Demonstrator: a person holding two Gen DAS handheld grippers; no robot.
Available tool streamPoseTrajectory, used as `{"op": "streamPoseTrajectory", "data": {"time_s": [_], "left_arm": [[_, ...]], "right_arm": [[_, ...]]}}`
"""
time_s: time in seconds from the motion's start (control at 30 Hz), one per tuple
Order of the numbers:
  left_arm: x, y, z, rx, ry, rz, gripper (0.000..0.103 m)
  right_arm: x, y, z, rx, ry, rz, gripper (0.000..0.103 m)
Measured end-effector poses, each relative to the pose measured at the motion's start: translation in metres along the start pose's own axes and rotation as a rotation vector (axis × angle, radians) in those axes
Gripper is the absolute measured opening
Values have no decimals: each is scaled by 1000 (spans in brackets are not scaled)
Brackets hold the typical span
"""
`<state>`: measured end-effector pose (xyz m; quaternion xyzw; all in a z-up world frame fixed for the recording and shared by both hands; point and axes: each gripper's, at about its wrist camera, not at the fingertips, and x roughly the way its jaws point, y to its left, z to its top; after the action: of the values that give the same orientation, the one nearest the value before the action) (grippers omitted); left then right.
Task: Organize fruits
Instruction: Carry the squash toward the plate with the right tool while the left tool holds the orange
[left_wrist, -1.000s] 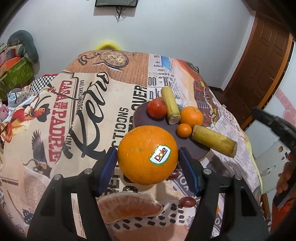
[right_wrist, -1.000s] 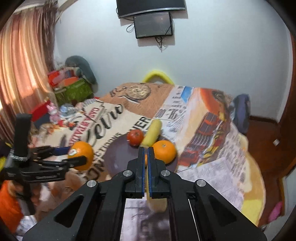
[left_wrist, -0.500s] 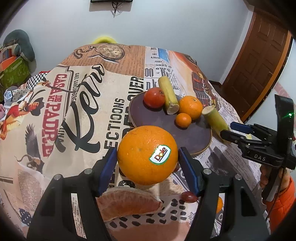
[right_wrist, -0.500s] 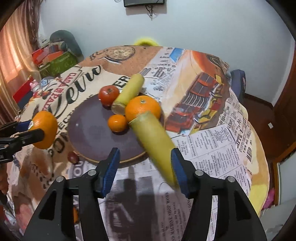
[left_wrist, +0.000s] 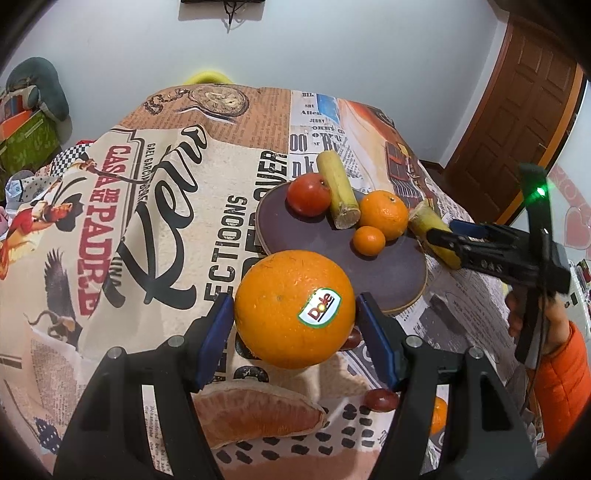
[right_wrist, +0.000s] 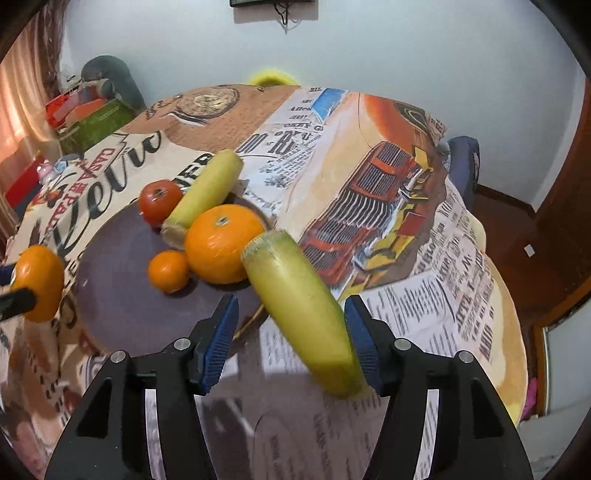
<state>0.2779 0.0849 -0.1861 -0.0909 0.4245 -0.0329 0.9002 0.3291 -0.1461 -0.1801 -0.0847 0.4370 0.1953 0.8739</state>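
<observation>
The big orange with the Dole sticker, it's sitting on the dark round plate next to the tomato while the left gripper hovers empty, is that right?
Not quite. The big orange is not on the dark round plate; the left gripper holds it between its fingers above the tablecloth, as the left wrist view shows. The tomato is on the plate.

The left gripper (left_wrist: 295, 325) was black, with 2 angular, open-framed fingers, each carrying a ribbed blue pad (left_wrist: 216, 341) on its inner face. A silver screw head (left_wrist: 175, 341) sat near each finger's front and another further back. The right gripper (right_wrist: 291, 336) had the same black frame, blue pads and 4 silver screws. From the left wrist view its body bore faint pale lettering and a green light (left_wrist: 540, 192) on an upright black post. The hand (left_wrist: 546, 321) behind it wore an orange quilted sleeve (left_wrist: 565, 384).
</observation>
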Motion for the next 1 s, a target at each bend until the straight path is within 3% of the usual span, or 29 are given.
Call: {"op": "streamPoseTrajectory", "data": {"time_s": [0.23, 0.43, 0.6, 0.73, 0.87, 0.93, 1.0], "left_arm": [[7, 0, 0, 6, 12, 9, 67], [7, 0, 3, 4, 2, 10, 67], [7, 0, 8, -4, -15, 10, 67], [6, -1, 14, -5, -29, 15, 67], [2, -4, 25, 8, -61, 0, 60], [0, -8, 33, 29, -85, -7, 49], [5, -11, 41, 44, -88, -8, 49]], "right_arm": [[34, -17, 13, 27, 75, 34, 53], [34, -36, 8, 121, 75, 104, 44], [39, -27, 4, 49, 94, 35, 39], [33, -21, 3, 44, 77, -17, 38], [6, -25, 1, 105, 4, 23, 37], [-10, -23, 3, 114, -35, 47, 36], [-26, -17, 8, 108, -77, 73, 36]]}}
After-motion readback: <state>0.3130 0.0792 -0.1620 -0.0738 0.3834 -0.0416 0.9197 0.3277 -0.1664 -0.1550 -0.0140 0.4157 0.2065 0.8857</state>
